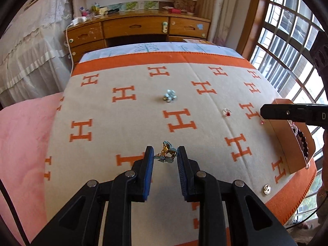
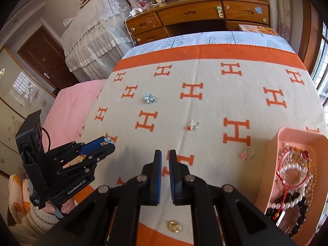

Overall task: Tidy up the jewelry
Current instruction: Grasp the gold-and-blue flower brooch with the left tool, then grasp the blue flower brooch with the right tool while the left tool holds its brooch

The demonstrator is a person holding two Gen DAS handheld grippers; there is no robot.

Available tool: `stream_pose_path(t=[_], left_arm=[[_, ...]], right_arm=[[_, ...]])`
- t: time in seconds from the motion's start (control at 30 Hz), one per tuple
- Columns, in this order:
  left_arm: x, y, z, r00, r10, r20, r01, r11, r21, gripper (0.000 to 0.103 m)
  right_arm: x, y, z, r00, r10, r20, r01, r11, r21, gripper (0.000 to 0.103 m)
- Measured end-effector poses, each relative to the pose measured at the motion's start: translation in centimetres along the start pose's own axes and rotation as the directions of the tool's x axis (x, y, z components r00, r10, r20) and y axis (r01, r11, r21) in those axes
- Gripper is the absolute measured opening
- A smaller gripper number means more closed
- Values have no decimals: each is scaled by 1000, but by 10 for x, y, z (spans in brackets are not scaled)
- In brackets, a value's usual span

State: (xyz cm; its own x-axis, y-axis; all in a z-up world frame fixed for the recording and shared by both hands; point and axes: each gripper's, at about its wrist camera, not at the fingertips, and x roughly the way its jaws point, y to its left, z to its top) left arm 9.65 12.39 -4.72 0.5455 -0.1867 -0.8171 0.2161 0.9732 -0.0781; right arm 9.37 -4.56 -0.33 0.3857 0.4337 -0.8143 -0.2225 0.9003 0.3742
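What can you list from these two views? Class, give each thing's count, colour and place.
Blanket: one, cream with orange H letters, over the bed.
Tray: one, pink, right edge of the blanket, filled with pearl, black and red bead strings.
Blue flower earring: one, pale blue, far middle of the blanket.
Gold-and-blue earring: one, between the left fingers.
Clear ring: one, red stone, mid blanket.
Pink-charm ring: one, silver, beside the tray.
Gold coin: one, near orange border.
Dresser: one, brown wood, beyond the bed.
Left gripper: black, blue pads, around the earring.
Right gripper: black, blue pads, empty, nearly closed.
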Motion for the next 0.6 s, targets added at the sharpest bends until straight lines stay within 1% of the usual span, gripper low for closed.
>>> stream_pose_path(t=[0.07,0.13,0.17,0.2,0.27,0.33,0.43,0.53,0.6], left_arm=[[-6,16,8,999,36,-7,-36,999,-41,21],[-13,30,15,997,72,5,-72,995,-73,21],[-16,37,19,995,96,12,-95,992,-87,21],[-19,44,23,993,114,17,-112,989,-102,21],[-23,56,29,992,126,34,-120,984,-132,21],[-24,64,32,990,132,41,-124,980,-157,21],[-19,71,32,992,124,35,-116,977,-177,21],[-10,73,25,994,107,22,-101,978,-184,21],[-5,74,21,995,95,10,-92,978,-188,21]], right_arm=[[8,11,17,1000,3,-14,-4,1000,-22,7],[18,23,33,1000,9,-24,-10,999,-52,7],[25,28,41,1000,5,-29,-7,998,-65,12],[32,32,48,999,-2,-33,0,997,-72,24],[48,41,59,999,-24,-33,21,996,-90,38],[68,45,69,998,-38,-55,32,994,-106,39],[100,43,78,992,-64,-107,54,994,-99,39],[123,34,84,987,-103,-125,95,993,-73,39],[131,30,87,985,-104,-134,97,994,-58,39]])
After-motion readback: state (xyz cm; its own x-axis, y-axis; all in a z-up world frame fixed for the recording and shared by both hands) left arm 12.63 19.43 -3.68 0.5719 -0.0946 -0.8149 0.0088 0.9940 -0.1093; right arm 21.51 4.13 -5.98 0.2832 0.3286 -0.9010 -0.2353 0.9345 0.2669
